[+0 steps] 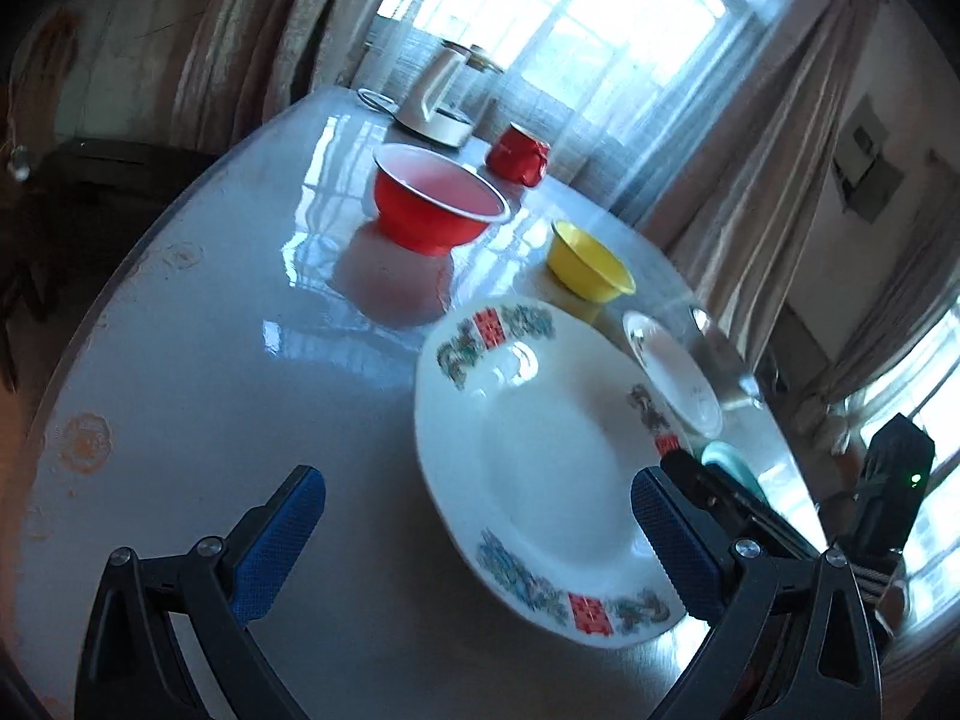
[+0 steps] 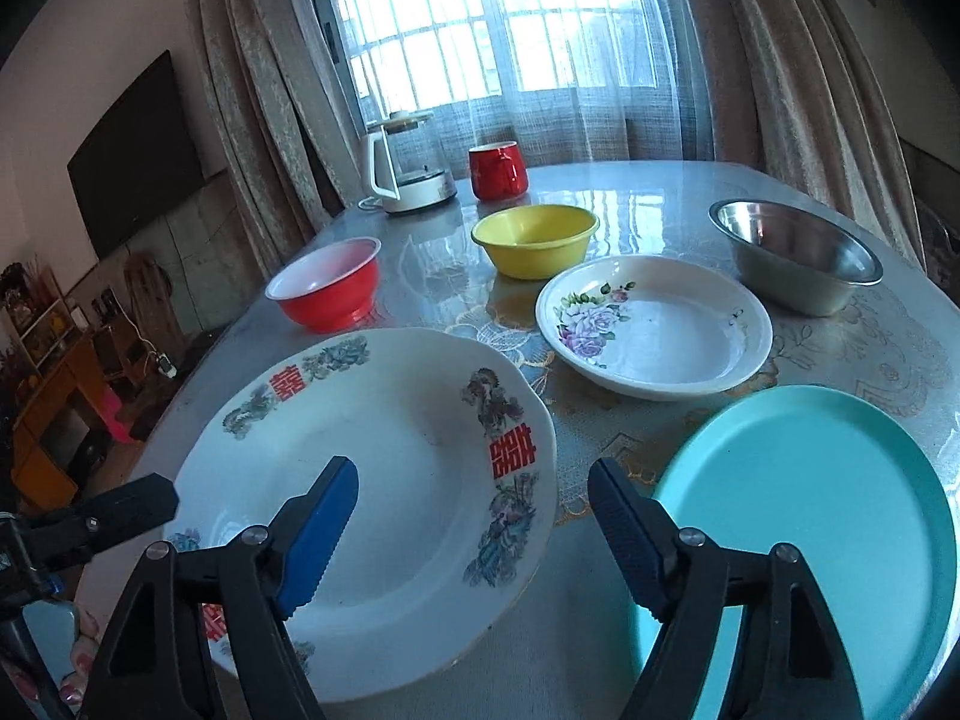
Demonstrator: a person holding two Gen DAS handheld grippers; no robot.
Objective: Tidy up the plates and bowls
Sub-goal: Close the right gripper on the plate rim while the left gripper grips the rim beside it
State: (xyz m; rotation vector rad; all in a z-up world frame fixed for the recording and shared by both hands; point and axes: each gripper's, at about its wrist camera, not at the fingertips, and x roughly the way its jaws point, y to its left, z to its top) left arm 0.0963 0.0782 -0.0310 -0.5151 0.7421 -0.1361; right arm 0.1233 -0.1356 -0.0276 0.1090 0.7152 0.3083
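A large white plate with red double-happiness marks (image 2: pixel 384 480) (image 1: pixel 540 456) lies at the near edge of the table. My right gripper (image 2: pixel 474 510) is open, one finger over the plate and the other beside it. My left gripper (image 1: pixel 477 516) is open and hovers over the plate's left side. A teal plate (image 2: pixel 828 516) lies to the right, with a flowered white dish (image 2: pixel 660 330) (image 1: pixel 672 372) behind. A red bowl (image 2: pixel 327 288) (image 1: pixel 438 198), a yellow bowl (image 2: pixel 534 237) (image 1: pixel 591 261) and a steel bowl (image 2: pixel 798 252) stand farther back.
A white kettle (image 2: pixel 408 162) (image 1: pixel 438 96) and a red mug (image 2: pixel 498 171) (image 1: pixel 519 153) stand at the table's far edge by the curtained window. The glossy table (image 1: pixel 210 360) drops off at the left. A dark screen (image 2: pixel 138 156) hangs on the left wall.
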